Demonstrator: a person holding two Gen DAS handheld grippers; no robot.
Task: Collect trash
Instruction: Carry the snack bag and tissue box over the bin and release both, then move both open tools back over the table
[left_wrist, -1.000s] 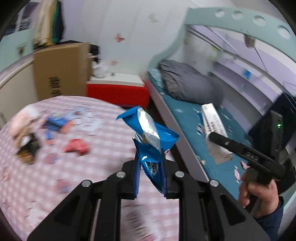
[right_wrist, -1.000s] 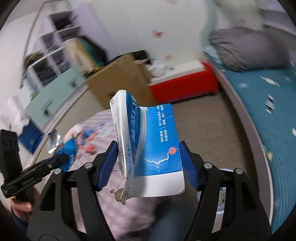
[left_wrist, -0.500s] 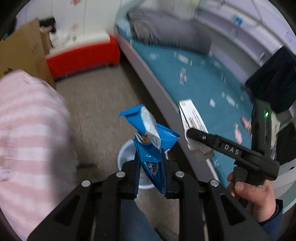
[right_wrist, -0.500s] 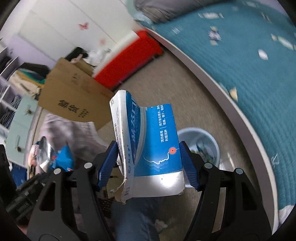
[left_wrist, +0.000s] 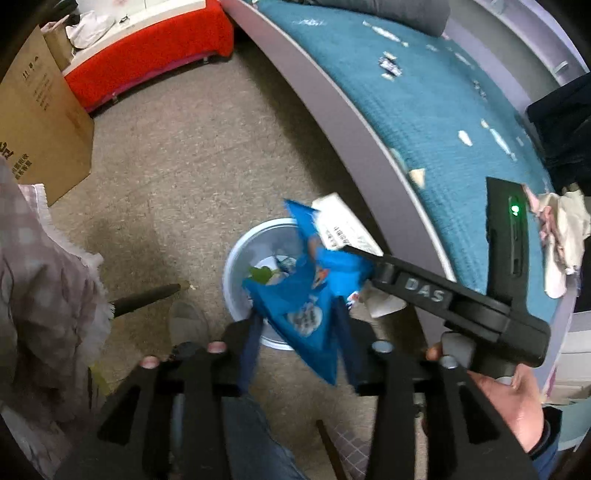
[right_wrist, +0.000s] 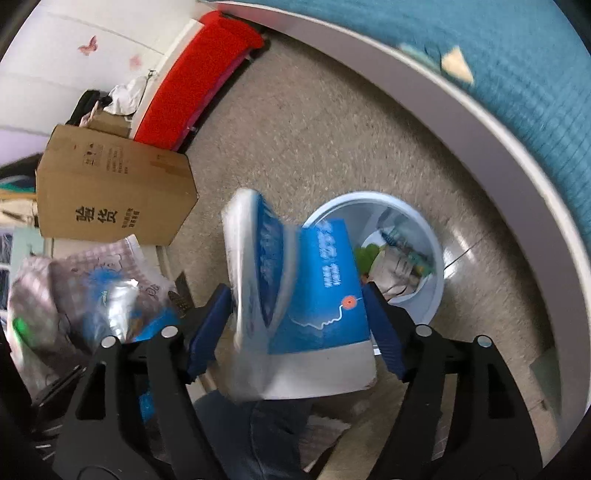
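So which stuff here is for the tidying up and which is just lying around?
For the job:
- blue snack wrapper, between the opening jaws of the left gripper
- blue and white box, between the opening jaws of the right gripper
- pale blue bin

Just lying about:
- cardboard box
- red bench
- bed

Below my claws the trash bin (right_wrist: 437, 266) gapes unobstructed. The bed frame (right_wrist: 480, 122) crowds my right, tablecloth (left_wrist: 44, 280) my left; bare floor (left_wrist: 207, 147) lies ahead.
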